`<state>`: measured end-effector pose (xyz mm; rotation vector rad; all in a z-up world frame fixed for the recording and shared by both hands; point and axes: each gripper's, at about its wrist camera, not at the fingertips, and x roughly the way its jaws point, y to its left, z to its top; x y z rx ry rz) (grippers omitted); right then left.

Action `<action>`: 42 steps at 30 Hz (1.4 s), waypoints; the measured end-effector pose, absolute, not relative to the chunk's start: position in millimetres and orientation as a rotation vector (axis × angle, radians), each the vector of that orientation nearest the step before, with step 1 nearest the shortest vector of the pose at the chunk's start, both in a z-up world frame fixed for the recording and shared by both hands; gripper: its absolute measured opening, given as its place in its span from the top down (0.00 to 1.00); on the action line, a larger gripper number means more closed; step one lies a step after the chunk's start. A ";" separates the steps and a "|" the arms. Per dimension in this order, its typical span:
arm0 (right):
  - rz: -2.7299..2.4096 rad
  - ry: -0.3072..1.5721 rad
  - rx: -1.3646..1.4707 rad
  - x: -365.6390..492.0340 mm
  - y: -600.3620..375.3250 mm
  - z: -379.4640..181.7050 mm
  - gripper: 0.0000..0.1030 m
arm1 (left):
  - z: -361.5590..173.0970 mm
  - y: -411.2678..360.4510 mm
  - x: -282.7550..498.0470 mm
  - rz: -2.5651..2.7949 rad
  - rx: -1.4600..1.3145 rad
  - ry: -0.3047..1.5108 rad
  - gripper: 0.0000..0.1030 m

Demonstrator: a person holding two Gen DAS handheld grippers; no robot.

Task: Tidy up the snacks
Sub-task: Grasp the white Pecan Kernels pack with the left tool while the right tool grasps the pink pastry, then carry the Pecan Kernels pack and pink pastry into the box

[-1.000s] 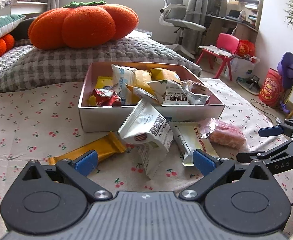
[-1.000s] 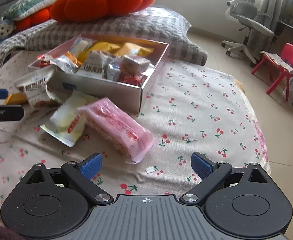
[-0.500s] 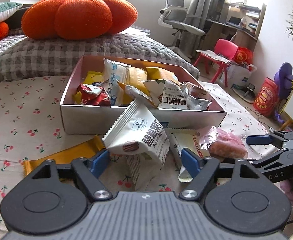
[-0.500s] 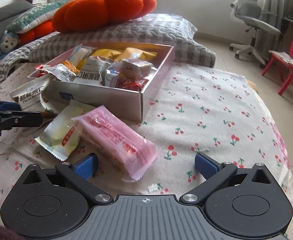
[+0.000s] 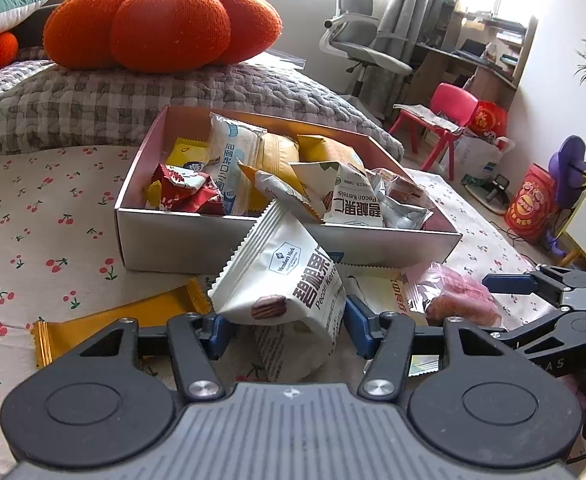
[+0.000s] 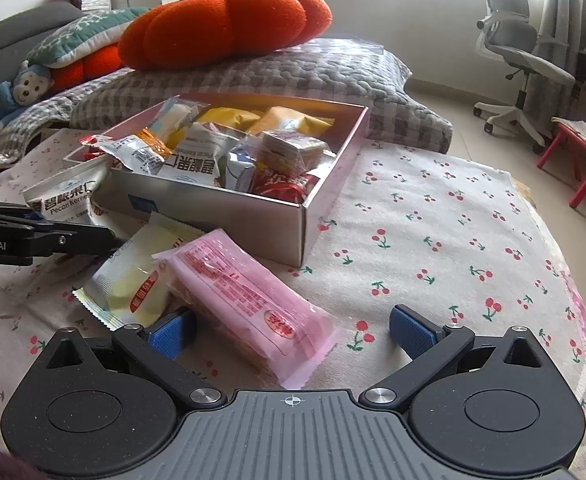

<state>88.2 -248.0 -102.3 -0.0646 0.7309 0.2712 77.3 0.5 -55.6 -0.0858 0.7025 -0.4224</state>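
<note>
Since one second ago: left gripper (image 5: 283,330) advanced and narrowed, jaws now flanking the lower edge of the white crinkle-edged foil pecan-kernel packet (image 5: 283,284), blue pads touching or nearly touching its sides; firm pinch not confirmed. Right gripper (image 6: 291,330) brought closer to the pink translucent plastic-wrapped bar (image 6: 249,296), jaws spread wide, left pad beside the bar, right pad well clear. Meaning for the task: both pickups apparently imminent, neither snack lifted yet.

Pecan packet: stiff, glossy, serrated seal, tilted against the front wall of the shallow silver-white cardboard box (image 5: 181,240), lower end on the cherry-print cloth (image 5: 33,216). Box already crowded with crumpled foil and paper sachets. Pink bar: soft film, long and rectangular, flat on the cloth just before the box corner, overlapping a pale yellow-white flat sachet (image 6: 133,280). Yellow matte flat wrapper (image 5: 105,324) lying left of the left gripper.
</note>
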 end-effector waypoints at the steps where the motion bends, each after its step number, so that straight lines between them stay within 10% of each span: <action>1: 0.274 0.729 -0.067 88.0 -247.1 -102.2 0.01 | -55.5 0.5 77.3 -0.423 -0.087 0.703 0.48; 27: 0.408 0.697 -0.153 68.4 -219.8 -77.9 0.62 | -41.0 -1.7 74.3 -0.399 -0.078 0.751 0.56; 42: 0.386 0.645 -0.114 56.9 -219.7 -43.9 0.64 | -16.4 -4.0 67.7 -0.405 -0.082 0.732 0.56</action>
